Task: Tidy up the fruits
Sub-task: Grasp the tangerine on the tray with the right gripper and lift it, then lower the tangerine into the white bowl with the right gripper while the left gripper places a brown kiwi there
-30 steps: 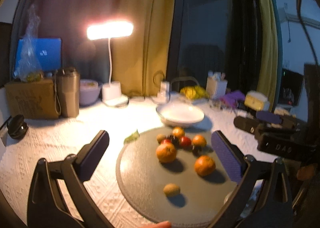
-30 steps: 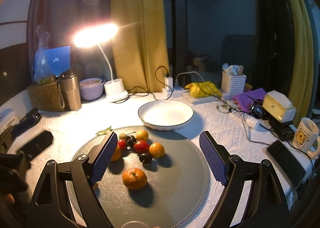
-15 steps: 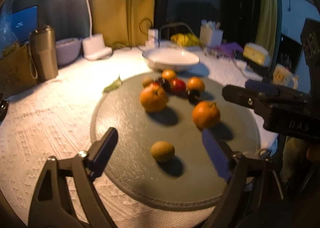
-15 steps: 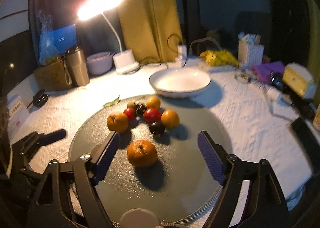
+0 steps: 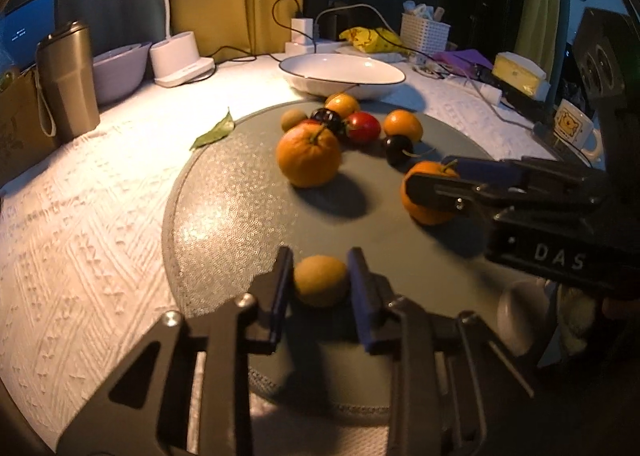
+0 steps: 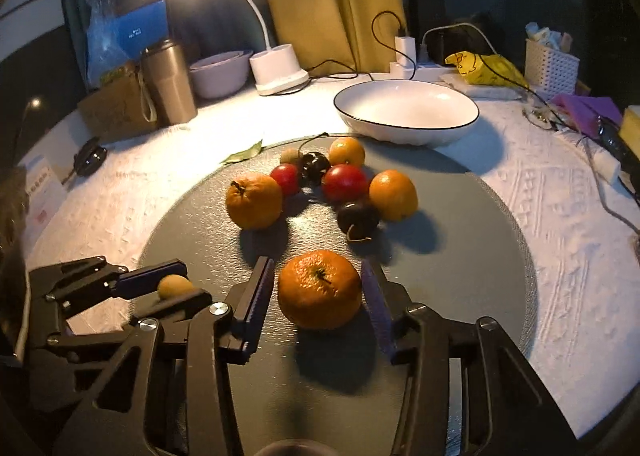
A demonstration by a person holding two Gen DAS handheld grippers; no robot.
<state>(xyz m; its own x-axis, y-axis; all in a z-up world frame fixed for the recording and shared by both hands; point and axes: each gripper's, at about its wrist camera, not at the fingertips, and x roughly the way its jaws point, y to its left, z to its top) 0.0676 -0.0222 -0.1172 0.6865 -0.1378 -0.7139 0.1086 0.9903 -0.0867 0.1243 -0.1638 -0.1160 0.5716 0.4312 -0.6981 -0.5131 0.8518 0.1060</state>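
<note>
At the near edge of the round grey mat (image 6: 480,216), a small, firm, light kiwi (image 5: 320,281) is being clamped across its middle by the left gripper (image 5: 320,288), while the right gripper (image 6: 318,290) is being closed around a soft-skinned mandarin (image 6: 319,288), contact uncertain.

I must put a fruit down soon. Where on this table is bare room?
The shallow white bowl is empty. The round grey mat is bare on its right side. The white cloth is bare left of the mat. The fruit cluster is crowded.
</note>
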